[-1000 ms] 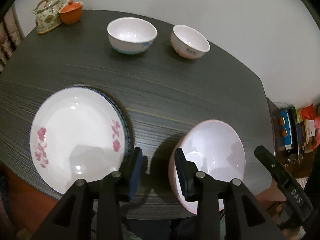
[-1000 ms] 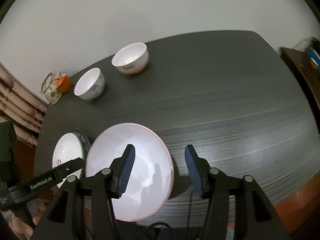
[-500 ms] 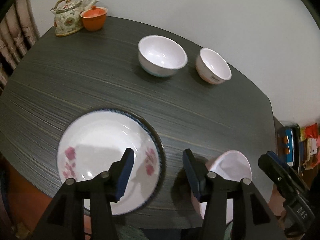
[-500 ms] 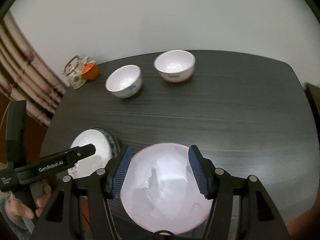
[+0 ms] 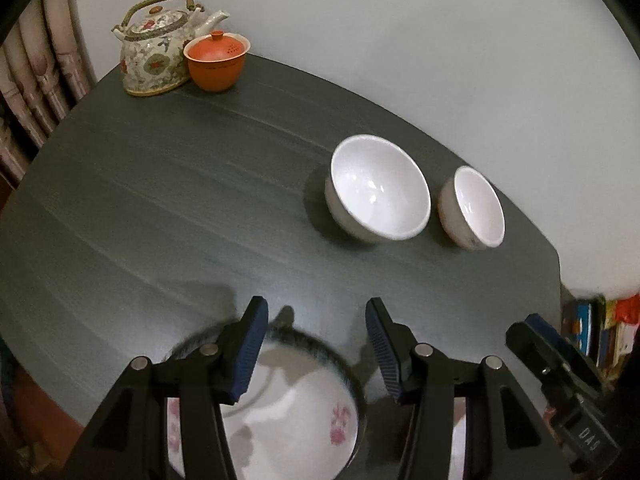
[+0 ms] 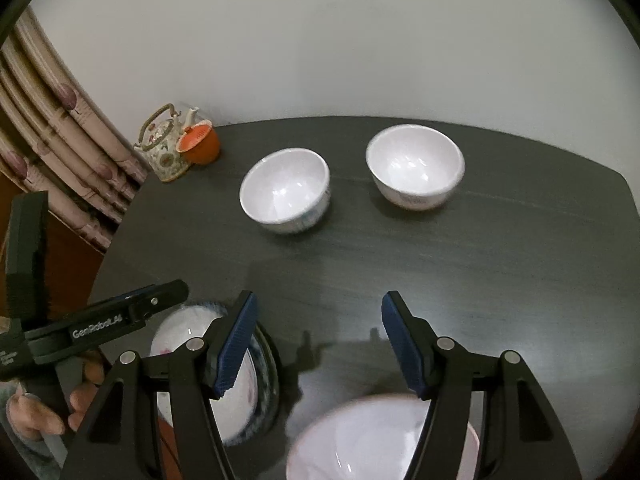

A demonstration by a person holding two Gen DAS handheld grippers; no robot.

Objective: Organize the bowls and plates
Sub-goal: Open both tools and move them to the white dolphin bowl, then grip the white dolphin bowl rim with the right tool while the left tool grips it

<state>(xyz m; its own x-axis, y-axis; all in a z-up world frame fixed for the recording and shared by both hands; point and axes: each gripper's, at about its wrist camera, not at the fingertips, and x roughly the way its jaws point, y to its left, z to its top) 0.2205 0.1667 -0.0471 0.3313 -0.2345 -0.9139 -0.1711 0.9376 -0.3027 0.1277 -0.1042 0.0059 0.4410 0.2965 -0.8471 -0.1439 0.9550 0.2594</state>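
Two white bowls stand at the back of the dark table (image 5: 160, 200): a larger one (image 5: 378, 188) (image 6: 285, 191) and a smaller one (image 5: 474, 207) (image 6: 415, 166). A white plate with pink flowers (image 5: 288, 420) (image 6: 240, 392) lies on a blue-rimmed plate at the near left edge. A pink-rimmed bowl (image 6: 380, 440) sits at the near edge, right of the plates. My left gripper (image 5: 316, 344) is open and empty above the flowered plate. My right gripper (image 6: 316, 340) is open and empty above the pink-rimmed bowl.
A flowered teapot (image 5: 158, 46) (image 6: 164, 144) and an orange lidded cup (image 5: 216, 60) (image 6: 200, 144) stand at the table's far left corner. Curtains (image 6: 60, 140) hang to the left. The wall is close behind the table. A shelf with packets (image 5: 600, 332) is at the right.
Both grippers have drawn back and tilted up, so the plates and pink-rimmed bowl slid to the bottom of the views and the far bowls look nearer. Both stayed open.
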